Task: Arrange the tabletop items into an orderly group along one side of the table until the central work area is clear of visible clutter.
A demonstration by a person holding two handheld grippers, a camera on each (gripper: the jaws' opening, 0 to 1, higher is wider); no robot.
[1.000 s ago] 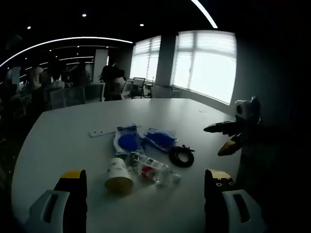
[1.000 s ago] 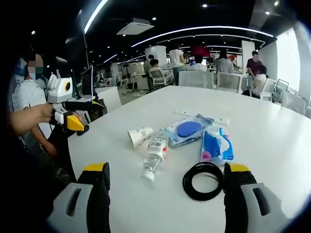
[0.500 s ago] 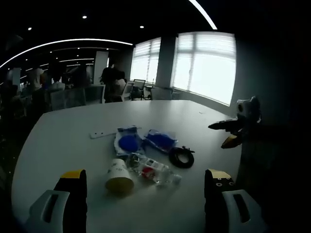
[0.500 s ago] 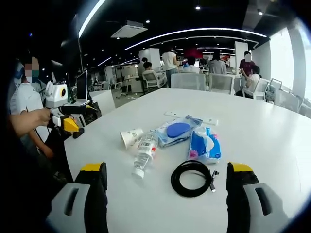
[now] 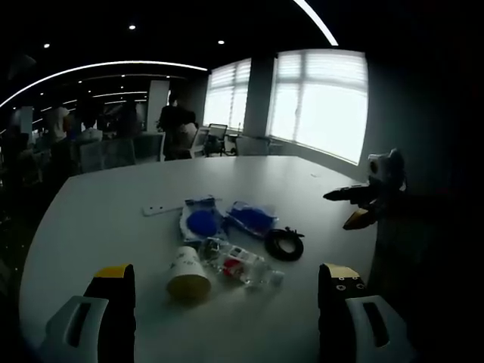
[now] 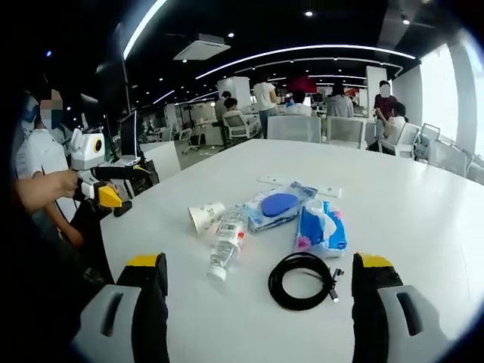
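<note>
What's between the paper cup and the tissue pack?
In the right gripper view, the water bottle and a blue-lidded wipes packet lie between paper cup and tissue pack.

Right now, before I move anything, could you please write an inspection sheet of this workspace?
Surface: large white round-edged table, items clustered at centre.
Job's things: tipped white paper cup; lying clear plastic bottle; blue-and-clear pouch; blue tissue pack; flat white strip.
Clutter: nothing seen beyond these.
Grippers: left gripper and right gripper open, empty.
Cables: coiled black cable.
Surroundings: open office, people, chairs, bright windows.
</note>
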